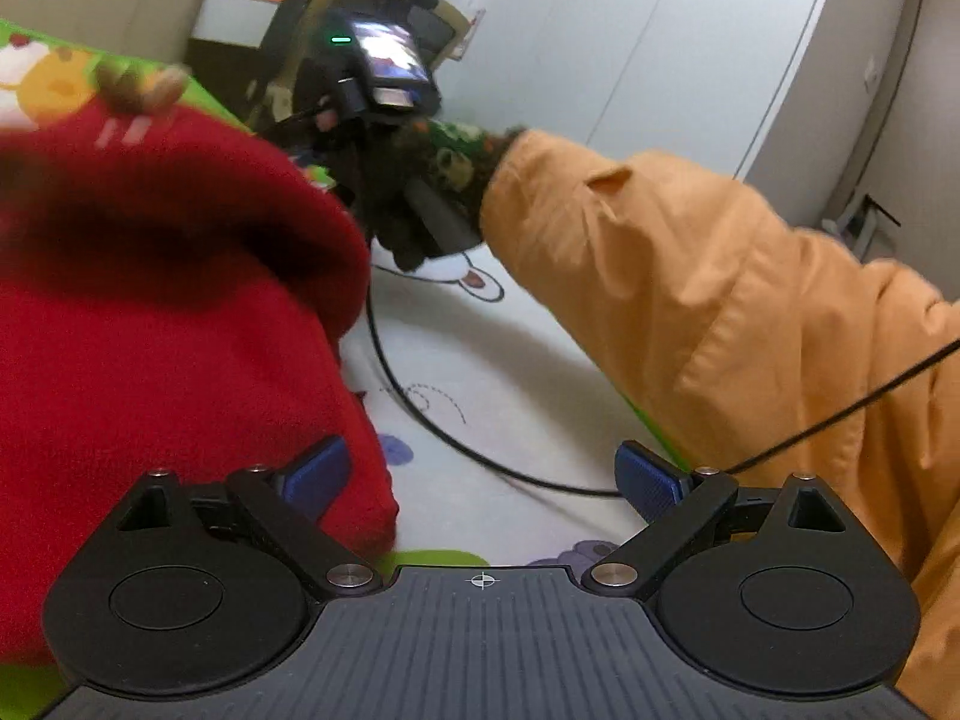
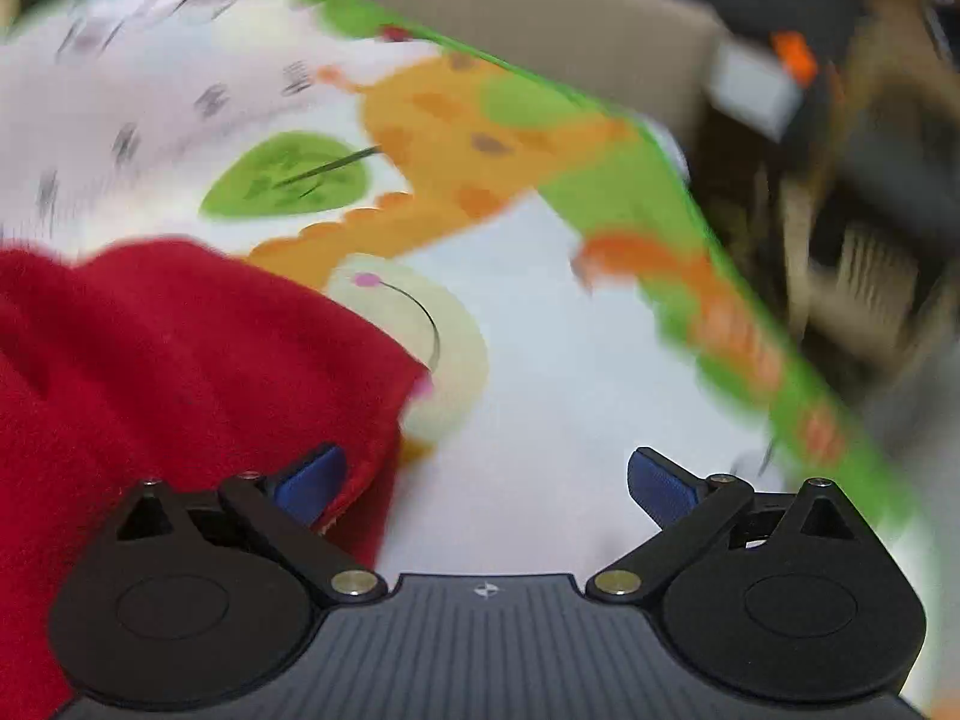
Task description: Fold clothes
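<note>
A red knitted garment (image 1: 150, 324) lies bunched on a cartoon-print play mat (image 1: 480, 372), filling the left of the left wrist view. My left gripper (image 1: 486, 474) is open, its blue left pad just over the garment's edge, nothing between the fingers. The right gripper's body (image 1: 384, 78) shows ahead, held by a hand in a dark glove; its fingers are hidden there. In the blurred right wrist view the same red garment (image 2: 180, 372) sits at the left, and my right gripper (image 2: 486, 480) is open beside its edge over the mat (image 2: 570, 360).
An orange sleeve (image 1: 720, 312) crosses the right of the left wrist view. A black cable (image 1: 420, 408) loops over the mat. Beige chairs (image 1: 108, 0) and a white wall (image 1: 660, 30) stand beyond the mat's green border (image 2: 630, 192).
</note>
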A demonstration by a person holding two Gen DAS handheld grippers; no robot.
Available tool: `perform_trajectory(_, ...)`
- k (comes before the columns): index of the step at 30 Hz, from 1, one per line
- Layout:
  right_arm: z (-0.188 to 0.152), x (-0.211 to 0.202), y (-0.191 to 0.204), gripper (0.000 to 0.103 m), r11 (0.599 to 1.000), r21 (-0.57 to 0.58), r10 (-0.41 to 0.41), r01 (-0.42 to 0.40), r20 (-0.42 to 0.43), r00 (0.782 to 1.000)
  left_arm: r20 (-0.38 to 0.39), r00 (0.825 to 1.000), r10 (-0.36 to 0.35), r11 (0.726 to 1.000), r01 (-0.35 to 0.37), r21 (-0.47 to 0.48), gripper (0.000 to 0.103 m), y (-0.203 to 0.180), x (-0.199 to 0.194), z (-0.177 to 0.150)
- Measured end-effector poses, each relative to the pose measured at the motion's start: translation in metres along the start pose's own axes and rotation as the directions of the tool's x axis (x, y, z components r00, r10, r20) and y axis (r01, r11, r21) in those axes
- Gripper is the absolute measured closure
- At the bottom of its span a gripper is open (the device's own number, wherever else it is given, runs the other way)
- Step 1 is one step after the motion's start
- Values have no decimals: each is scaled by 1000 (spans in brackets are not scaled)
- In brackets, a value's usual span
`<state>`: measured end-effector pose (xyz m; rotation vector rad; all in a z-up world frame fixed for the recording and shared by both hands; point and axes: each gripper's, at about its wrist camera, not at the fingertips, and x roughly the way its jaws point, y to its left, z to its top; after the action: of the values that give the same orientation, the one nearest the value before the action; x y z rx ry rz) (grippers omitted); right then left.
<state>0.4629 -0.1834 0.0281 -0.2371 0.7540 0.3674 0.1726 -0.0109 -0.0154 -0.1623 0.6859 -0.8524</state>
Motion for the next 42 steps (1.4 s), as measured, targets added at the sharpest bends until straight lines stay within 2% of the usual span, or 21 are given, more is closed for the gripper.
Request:
perform_trajectory(3, -26, -7, -19, 3, 995, 100, 27, -27, 3, 1000, 9, 1000, -2, 1000, 2, -14, 5, 1, -2, 4)
perform_trajectory(6, -40, -23, -26, 3, 989, 150, -16, 12, 25, 1000, 23, 1000, -2, 1000, 3, -26, 5, 2, -7, 10)
perform_trajectory(8, -48, -46, -29, 3, 986, 162, -57, 44, 75, 996, 33, 999, -2, 999, 3, -35, 5, 3, -9, 15)
perform_trajectory(10, -64, -75, -34, 3, 981, 191, -53, 26, 135, 989, 44, 999, -3, 999, 5, -43, 5, 4, -13, 20)
perform_trajectory(11, -75, -91, -36, 3, 978, 209, -55, 20, 165, 985, 69, 998, -12, 998, 16, -55, 5, 6, -21, 25)
perform_trajectory(14, -105, -125, -37, 3, 972, 237, -48, -4, 212, 976, 182, 982, 59, 996, -45, -80, 5, 15, -47, 47)
perform_trajectory(16, -127, -148, -33, 3, 969, 242, -23, -40, 253, 967, 264, 944, 197, 974, -158, -162, 5, 32, -59, 62)
perform_trajectory(18, -140, -166, -24, 3, 974, 211, 17, -86, 309, 951, 311, 893, 326, 930, -243, -277, 5, 56, -67, 76)
perform_trajectory(21, -150, -190, -5, 3, 976, 114, 134, -187, 367, 920, 291, 840, 458, 852, -320, -415, 5, 97, -62, 90)
perform_trajectory(22, -149, -194, 8, 3, 978, 65, 159, -199, 385, 909, 269, 837, 476, 834, -333, -439, 6, 109, -55, 93)
perform_trajectory(24, -145, -200, 35, 3, 980, -30, 191, -197, 419, 888, 232, 842, 487, 818, -347, -459, 12, 121, -46, 93)
perform_trajectory(26, -139, -203, 62, 3, 978, -111, 207, -176, 454, 867, 196, 845, 497, 802, -361, -476, 14, 133, -36, 94)
perform_trajectory(27, -136, -200, 74, 3, 973, -152, 223, -172, 449, 865, 190, 844, 502, 800, -370, -472, 15, 135, -33, 92)
perform_trajectory(28, -133, -195, 85, 3, 967, -192, 240, -170, 440, 866, 184, 842, 506, 799, -378, -468, 15, 136, -30, 91)
perform_trajectory(30, -132, -179, 106, 5, 955, -271, 228, -122, 406, 885, 172, 837, 520, 791, -396, -466, 16, 138, -27, 86)
perform_trajectory(31, -132, -174, 107, 9, 958, -268, 209, -103, 404, 890, 167, 833, 528, 785, -404, -469, 20, 138, -28, 82)
perform_trajectory(34, -135, -161, 104, 11, 972, -231, 144, -50, 407, 902, 195, 808, 557, 758, -397, -518, 22, 135, -49, 65)
perform_trajectory(36, -134, -160, 96, 15, 981, -193, 108, -29, 410, 905, 191, 817, 544, 774, -401, -490, 18, 136, -49, 65)
perform_trajectory(38, -133, -158, 94, 20, 980, -197, 88, -6, 409, 908, 177, 847, 501, 797, -373, -475, 16, 139, -42, 68)
perform_trajectory(40, -133, -156, 102, 29, 972, -235, 86, 13, 407, 909, 200, 843, 500, 817, -383, -431, 18, 132, -36, 71)
perform_trajectory(42, -134, -154, 113, 36, 957, -283, 67, 64, 430, 900, 215, 834, 508, 828, -405, -387, 26, 127, -31, 74)
